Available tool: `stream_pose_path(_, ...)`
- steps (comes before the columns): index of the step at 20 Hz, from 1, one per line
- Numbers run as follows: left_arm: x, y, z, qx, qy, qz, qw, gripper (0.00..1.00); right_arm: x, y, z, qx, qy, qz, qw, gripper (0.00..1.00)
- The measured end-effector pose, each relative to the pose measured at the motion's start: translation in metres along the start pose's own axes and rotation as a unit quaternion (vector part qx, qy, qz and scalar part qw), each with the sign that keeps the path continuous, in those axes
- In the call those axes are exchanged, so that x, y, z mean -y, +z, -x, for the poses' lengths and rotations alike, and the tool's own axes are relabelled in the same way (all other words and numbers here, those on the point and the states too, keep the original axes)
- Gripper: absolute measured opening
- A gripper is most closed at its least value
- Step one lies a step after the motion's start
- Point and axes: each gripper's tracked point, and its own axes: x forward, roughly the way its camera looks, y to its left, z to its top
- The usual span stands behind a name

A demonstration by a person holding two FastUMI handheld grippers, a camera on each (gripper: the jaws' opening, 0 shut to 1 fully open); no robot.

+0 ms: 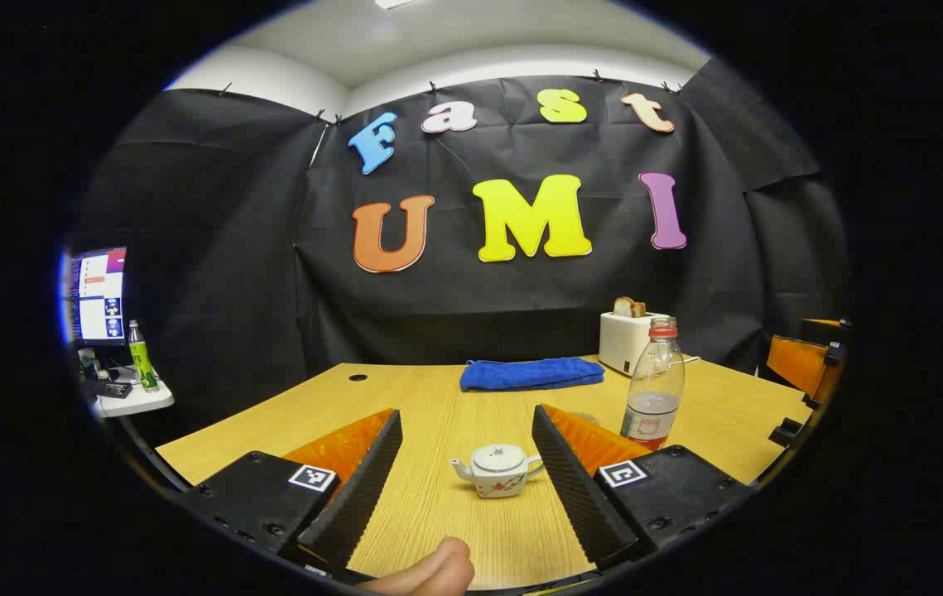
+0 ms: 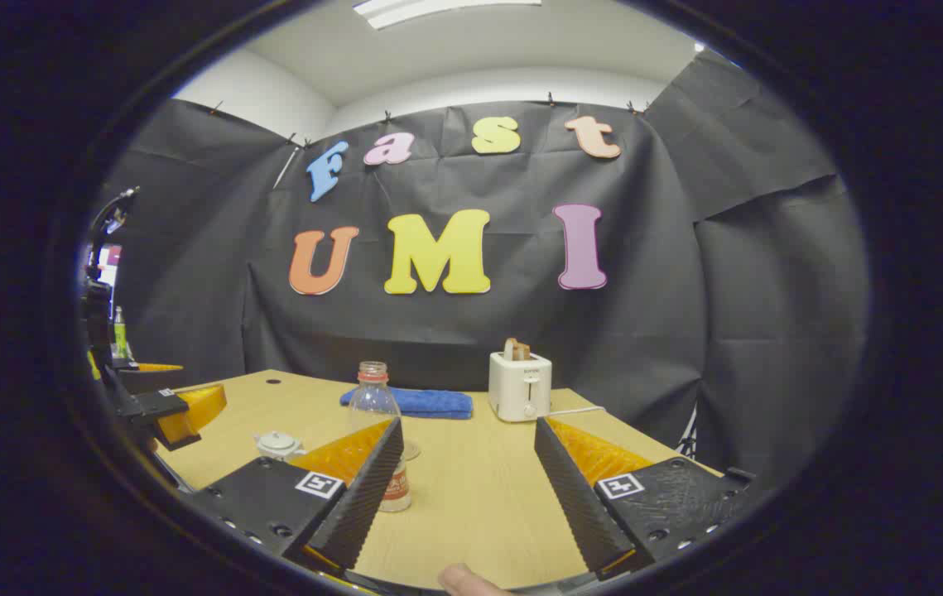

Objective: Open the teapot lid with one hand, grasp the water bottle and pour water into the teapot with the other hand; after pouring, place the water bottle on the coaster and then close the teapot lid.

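A small white teapot with its lid on stands on the wooden table, between and just beyond the spread fingers of my left gripper, which is open and empty. A clear water bottle with a red collar, no cap and some water in it stands upright to the teapot's right. In the right gripper view the bottle is left of centre, partly behind one finger of my right gripper, also open and empty. The teapot sits further left. A round coaster peeks out beside the bottle.
A folded blue towel and a white toaster holding toast stand at the table's back. A side shelf with a monitor and a green bottle is far left. A thumb shows at the bottom.
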Motion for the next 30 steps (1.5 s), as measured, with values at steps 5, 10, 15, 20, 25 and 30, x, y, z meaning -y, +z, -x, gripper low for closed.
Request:
stream_pose_path(5, 0.002, -0.003, 0.000, -0.003, -0.005, 0.005, 1.000, 0.99, 0.002, -0.003, -0.002, -0.001, -0.010, 0.009, 1.000, 0.95)
stream_pose_path(10, 0.006, -0.006, -0.002, -0.005, -0.019, 0.012, 1.000, 0.99, 0.006, -0.007, -0.003, -0.006, -0.013, 0.009, 1.000, 0.97)
stream_pose_path(15, 0.007, -0.016, -0.004, -0.019, -0.014, 0.015, 1.000, 0.99, 0.012, -0.009, -0.005, -0.009, -0.019, 0.009, 1.000, 0.97)
stream_pose_path(20, 0.009, -0.034, -0.015, -0.034, -0.014, 0.002, 0.999, 0.99, 0.013, -0.012, -0.005, -0.012, -0.020, 0.012, 1.000, 0.96)
stream_pose_path(25, 0.024, -0.064, -0.037, -0.066, -0.040, 0.039, 0.996, 0.99, 0.013, -0.016, -0.011, -0.013, -0.029, 0.017, 0.999, 0.95)
stream_pose_path(30, 0.021, -0.070, -0.059, -0.066, -0.039, 0.032, 0.997, 1.00, 0.010, -0.017, -0.016, -0.010, -0.031, 0.022, 0.999, 0.95)
